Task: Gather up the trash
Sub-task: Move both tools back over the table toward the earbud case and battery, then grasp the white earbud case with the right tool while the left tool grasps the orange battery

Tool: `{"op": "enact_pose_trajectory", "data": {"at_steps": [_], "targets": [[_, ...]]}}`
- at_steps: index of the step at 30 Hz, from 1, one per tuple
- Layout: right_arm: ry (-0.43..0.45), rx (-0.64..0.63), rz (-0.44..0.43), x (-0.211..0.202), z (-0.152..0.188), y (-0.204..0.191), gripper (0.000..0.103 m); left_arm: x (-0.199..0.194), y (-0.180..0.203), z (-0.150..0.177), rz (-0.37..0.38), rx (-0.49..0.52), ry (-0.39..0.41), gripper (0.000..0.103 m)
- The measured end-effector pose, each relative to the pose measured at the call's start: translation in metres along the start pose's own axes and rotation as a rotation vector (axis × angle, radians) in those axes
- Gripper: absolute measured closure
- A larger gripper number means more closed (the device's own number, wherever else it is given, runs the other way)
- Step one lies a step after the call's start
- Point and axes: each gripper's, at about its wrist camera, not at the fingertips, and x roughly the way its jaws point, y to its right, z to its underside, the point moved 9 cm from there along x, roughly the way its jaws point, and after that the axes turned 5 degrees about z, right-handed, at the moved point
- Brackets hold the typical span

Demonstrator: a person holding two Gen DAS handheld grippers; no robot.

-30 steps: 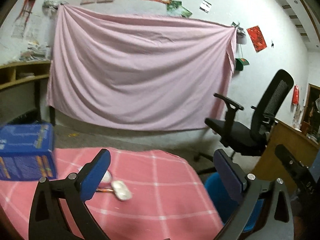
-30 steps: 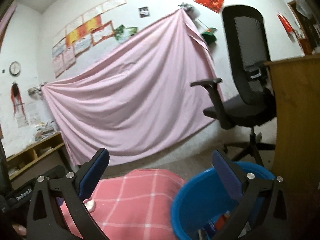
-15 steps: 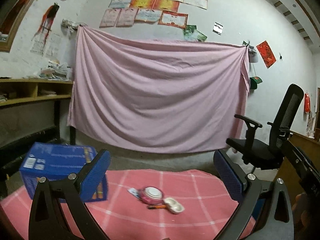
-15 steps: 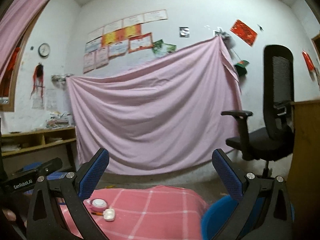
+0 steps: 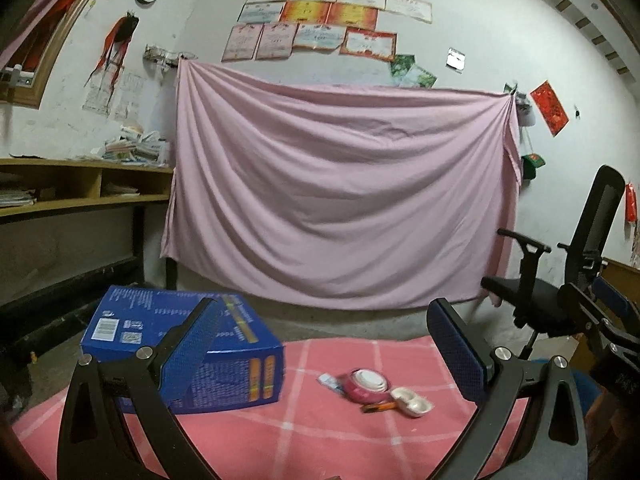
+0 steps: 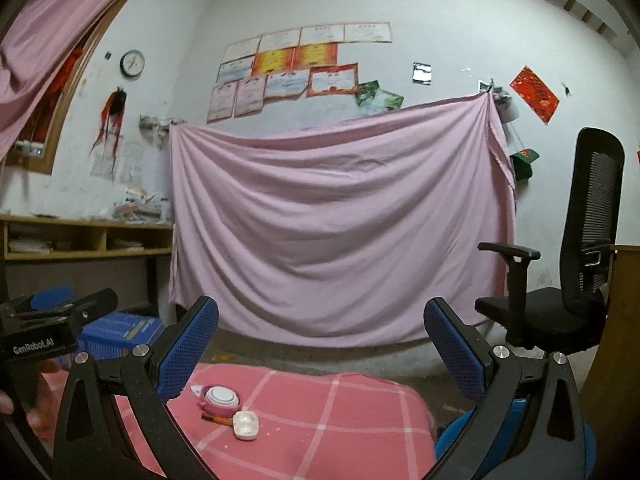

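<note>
Blue box on pink checked cloth, beside it round pink container, small white case, left gripper and right gripper both wide apart, holding nothing

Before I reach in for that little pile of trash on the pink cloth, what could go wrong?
1. The pink round container, white two-well case and orange pen lie clustered and touching, so closing on one could knock the others away.
2. The blue box stands close beside the left gripper, whose open jaws might bump it.
3. The blue bin is largely hidden behind the right gripper, so a drop could miss.
</note>
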Motion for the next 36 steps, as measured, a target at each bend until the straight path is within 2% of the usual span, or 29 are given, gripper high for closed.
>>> {"op": "enact_pose_trajectory", "data": {"at_steps": [7,12,14,15,19,21,23,27,29,30,32,34,36], "targets": [[-0.141,0.001,-0.036,0.027,0.026,-0.016,0.000,0.020,-0.011,0.026,0.014,-0.002,-0.158,0.003],[-0.273,0.025,-0.069,0.045,0.050,-0.023,0.000,0.034,-0.003,0.039,0.031,0.027,-0.233,0.004],[-0.341,0.020,-0.086,0.054,0.062,-0.028,0.007,0.038,-0.001,0.045,0.046,0.013,-0.271,0.008],[-0.373,0.011,-0.090,0.057,0.069,-0.031,0.015,0.040,0.000,0.047,0.051,0.010,-0.284,0.010],[-0.503,-0.034,-0.143,0.069,0.096,-0.049,0.023,0.049,0.005,0.058,0.085,-0.003,-0.351,0.031],[-0.551,-0.057,-0.166,0.072,0.105,-0.056,0.028,0.054,0.008,0.064,0.104,-0.011,-0.385,0.037],[-0.604,-0.079,-0.185,0.075,0.115,-0.061,0.033,0.059,0.011,0.070,0.126,-0.017,-0.421,0.047],[-0.733,-0.079,-0.241,0.085,0.139,-0.068,0.038,0.071,0.018,0.077,0.162,-0.051,-0.488,0.050],[-0.800,-0.065,-0.268,0.089,0.151,-0.070,0.044,0.077,0.021,0.081,0.175,-0.060,-0.521,0.050],[-0.821,-0.055,-0.278,0.091,0.155,-0.070,0.051,0.080,0.023,0.082,0.173,-0.061,-0.534,0.051],[-0.863,-0.036,-0.294,0.093,0.162,-0.070,0.057,0.085,0.026,0.084,0.183,-0.065,-0.560,0.056],[-0.890,-0.022,-0.308,0.092,0.166,-0.069,0.077,0.090,0.026,0.088,0.193,-0.075,-0.585,0.057],[-0.885,-0.012,-0.308,0.091,0.163,-0.066,0.077,0.095,0.027,0.091,0.203,-0.088,-0.611,0.057]]}}
